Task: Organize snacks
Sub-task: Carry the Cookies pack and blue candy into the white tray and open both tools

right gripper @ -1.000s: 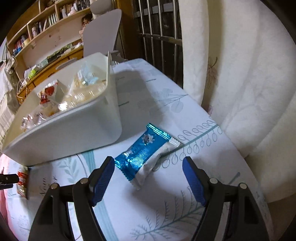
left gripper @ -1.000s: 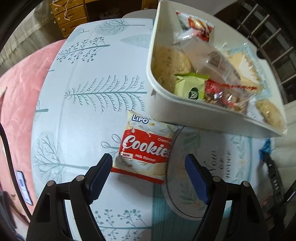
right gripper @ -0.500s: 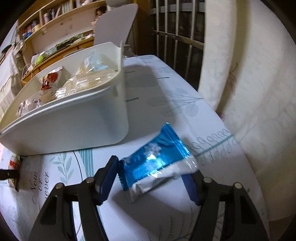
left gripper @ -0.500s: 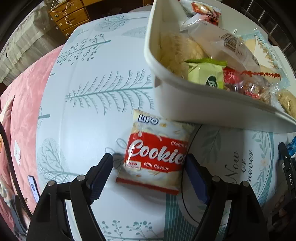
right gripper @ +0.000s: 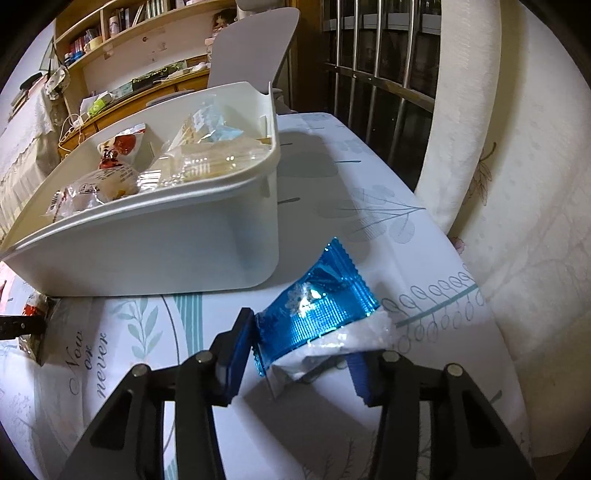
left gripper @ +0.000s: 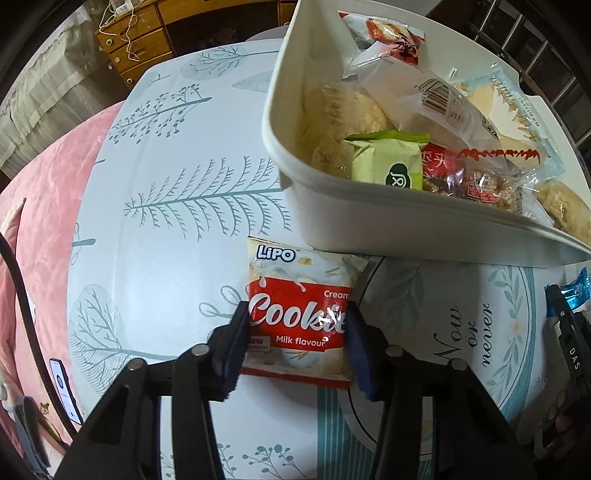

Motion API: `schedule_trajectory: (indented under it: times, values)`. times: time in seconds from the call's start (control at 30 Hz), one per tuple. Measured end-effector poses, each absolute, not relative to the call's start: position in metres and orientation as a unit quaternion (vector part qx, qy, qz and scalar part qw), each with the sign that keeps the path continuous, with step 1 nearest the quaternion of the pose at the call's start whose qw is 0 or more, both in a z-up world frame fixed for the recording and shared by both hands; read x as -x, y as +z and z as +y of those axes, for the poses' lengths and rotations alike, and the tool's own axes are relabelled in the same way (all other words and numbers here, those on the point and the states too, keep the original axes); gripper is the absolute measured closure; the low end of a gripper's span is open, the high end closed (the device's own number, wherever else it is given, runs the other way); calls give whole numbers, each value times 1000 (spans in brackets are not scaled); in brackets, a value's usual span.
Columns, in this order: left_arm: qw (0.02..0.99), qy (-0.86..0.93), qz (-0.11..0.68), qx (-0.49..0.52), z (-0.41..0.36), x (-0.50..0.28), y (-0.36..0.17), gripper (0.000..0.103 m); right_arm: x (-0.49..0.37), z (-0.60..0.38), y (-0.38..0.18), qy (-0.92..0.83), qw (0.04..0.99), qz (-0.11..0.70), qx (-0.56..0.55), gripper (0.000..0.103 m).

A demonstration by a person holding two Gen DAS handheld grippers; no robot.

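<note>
A red and white Lipo cookie packet (left gripper: 299,314) lies on the tablecloth just in front of the white bin (left gripper: 369,221). My left gripper (left gripper: 295,343) is shut on the cookie packet, one pad on each side. A blue foil snack packet (right gripper: 321,314) lies to the right of the bin (right gripper: 166,243). My right gripper (right gripper: 299,354) is shut on the blue packet, whose far end tilts up. The bin holds several wrapped snacks. The blue packet (left gripper: 576,290) also shows at the right edge of the left wrist view.
The table has a white cloth (left gripper: 177,206) with tree prints. A pink blanket (left gripper: 33,206) lies past its left edge. A cream cushion (right gripper: 517,184) stands to the right of the table. A white chair (right gripper: 251,48) and wooden shelves (right gripper: 122,29) stand behind.
Both grippers moved forward over their packets and closed on them. The blue packet's far end has lifted from the cloth.
</note>
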State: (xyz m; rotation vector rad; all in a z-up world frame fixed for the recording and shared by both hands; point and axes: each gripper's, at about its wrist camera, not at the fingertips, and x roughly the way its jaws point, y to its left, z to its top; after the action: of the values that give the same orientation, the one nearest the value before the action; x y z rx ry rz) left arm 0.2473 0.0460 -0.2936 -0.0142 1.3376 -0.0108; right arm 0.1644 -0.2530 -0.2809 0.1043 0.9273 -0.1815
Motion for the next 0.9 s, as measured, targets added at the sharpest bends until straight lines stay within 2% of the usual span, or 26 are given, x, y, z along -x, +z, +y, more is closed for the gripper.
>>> schedule_trajectory:
  times: [0.33,0.5,0.53,0.6,0.9]
  values:
    - [777,9,629,31,58,-225,-274,59,-157,-236,-271,-39,890,453,-32,63]
    - [798,2,602,28,65,-214,-247,59,-150,-218,-268,8,890,455,-22,65]
    - [799,3,600,34,68,-213,-242,59,-149,-212,-268,21,889,457,-17,68]
    - [804,7,593,47,73,-211,-230,59,-148,-198,-266,47,886,460,-7,80]
    - [843,-12,533,74,80,-237,-158,59,-152,-153,-237,176,885,432,10,83]
